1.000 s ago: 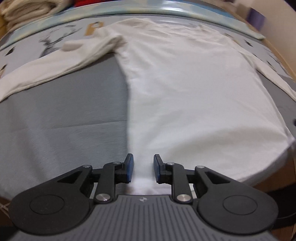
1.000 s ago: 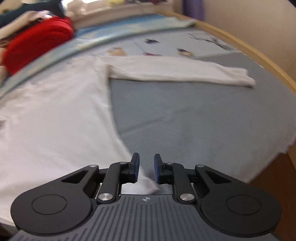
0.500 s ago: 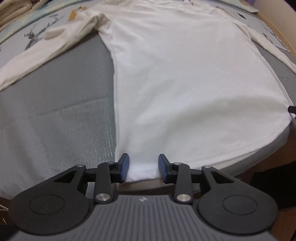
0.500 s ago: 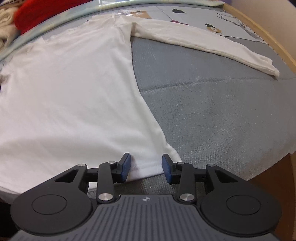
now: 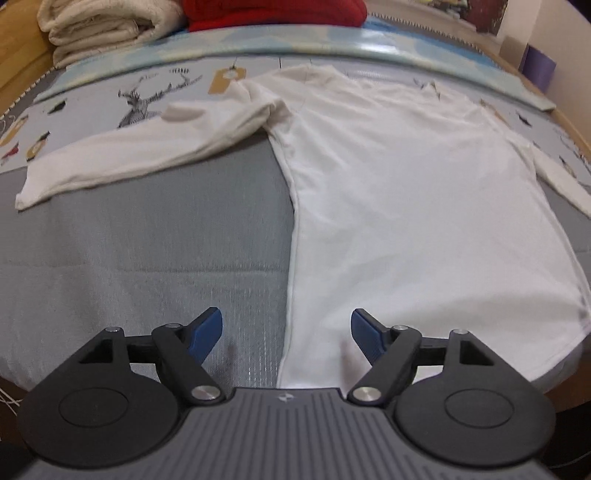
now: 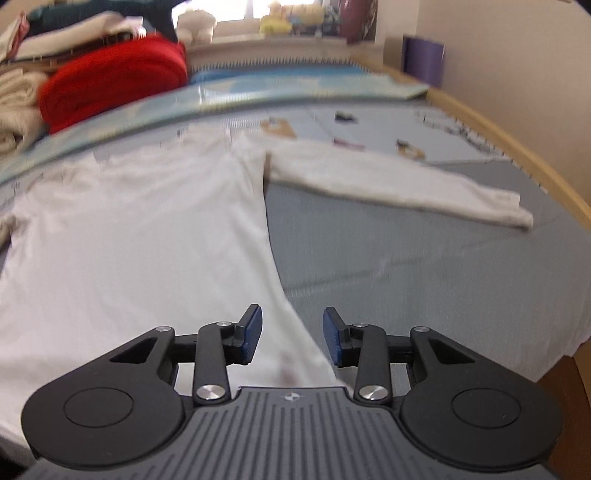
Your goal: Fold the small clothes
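Note:
A white long-sleeved shirt (image 5: 406,206) lies flat on a grey mat (image 5: 147,240), its collar far from me and its hem near. Its left sleeve (image 5: 122,158) stretches out to the left and its right sleeve (image 6: 406,188) to the right. My left gripper (image 5: 288,328) hovers over the shirt's lower left side edge. Its jaws are opening wide; the seam runs between them and the pads touch nothing. My right gripper (image 6: 291,332) is open above the shirt's lower right corner (image 6: 295,354), which lies between the pads without being pressed.
Folded cream blankets (image 5: 99,29) and a red cloth (image 6: 110,85) are piled beyond the mat's far edge. A printed mat with a deer drawing (image 5: 147,96) lies under the sleeves. A wooden rim (image 6: 517,151) runs along the right, with a purple container (image 6: 423,61) by the wall.
Both grippers' jaws have spread apart from the hem that lay between them, the left much wider. Both cameras have tilted up, so the far piles now show.

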Available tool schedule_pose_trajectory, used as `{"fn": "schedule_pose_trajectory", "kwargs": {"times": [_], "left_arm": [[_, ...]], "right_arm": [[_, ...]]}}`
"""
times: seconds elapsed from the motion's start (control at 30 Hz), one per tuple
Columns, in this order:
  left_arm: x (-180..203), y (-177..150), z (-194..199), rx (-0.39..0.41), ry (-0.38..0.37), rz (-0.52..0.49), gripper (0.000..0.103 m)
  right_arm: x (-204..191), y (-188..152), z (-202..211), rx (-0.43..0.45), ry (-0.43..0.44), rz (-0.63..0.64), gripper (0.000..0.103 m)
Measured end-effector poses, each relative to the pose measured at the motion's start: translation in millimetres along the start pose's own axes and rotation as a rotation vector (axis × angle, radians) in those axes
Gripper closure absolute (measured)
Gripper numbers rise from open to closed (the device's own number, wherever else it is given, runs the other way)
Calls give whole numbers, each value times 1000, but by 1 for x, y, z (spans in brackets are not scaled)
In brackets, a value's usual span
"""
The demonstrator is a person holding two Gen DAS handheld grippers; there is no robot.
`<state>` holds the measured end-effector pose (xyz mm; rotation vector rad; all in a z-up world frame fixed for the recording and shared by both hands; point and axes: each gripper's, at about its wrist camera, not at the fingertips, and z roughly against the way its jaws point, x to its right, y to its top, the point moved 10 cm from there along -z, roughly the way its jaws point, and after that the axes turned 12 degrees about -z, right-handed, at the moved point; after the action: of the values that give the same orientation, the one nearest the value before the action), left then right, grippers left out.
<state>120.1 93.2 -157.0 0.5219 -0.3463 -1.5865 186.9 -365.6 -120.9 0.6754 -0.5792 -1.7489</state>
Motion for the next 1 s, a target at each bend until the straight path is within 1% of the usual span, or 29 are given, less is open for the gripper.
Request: {"fn": "schedule_pose_trajectory", "kwargs": {"times": [0.13,0.23,0.3,0.37,0.43,0.5,0.57,0.67,0.77,0.83,0.9,1.0], "left_arm": [[-3,12,11,62,32,9,21],[-9,21,18,97,52,34,21],[-12,25,20,105,39,61,21],[-14,29,24,109,16,87,21],[-18,38,32,130,-1,101,21],[-25,54,43,160,-20,112,21],[-35,76,59,213,-25,106,21],[-53,114,79,298,24,34,18],[-76,150,88,362,54,-9,16],[-91,169,83,387,69,-25,14],[-107,179,65,365,58,-14,14],[-127,179,36,322,44,29,15]], "right_arm": [[-14,17,8,59,49,-39,64],[-31,28,12,79,100,-54,63],[-45,32,16,88,136,-34,58],[-61,36,21,95,174,-7,49],[-75,43,25,111,202,1,45],[-88,53,31,130,220,-5,43],[-101,67,36,156,244,-8,42],[-120,82,43,174,284,10,42],[-138,95,49,177,320,48,42],[-149,106,50,187,330,60,42],[-160,120,52,202,336,49,42],[-180,137,50,205,352,58,42]]}}
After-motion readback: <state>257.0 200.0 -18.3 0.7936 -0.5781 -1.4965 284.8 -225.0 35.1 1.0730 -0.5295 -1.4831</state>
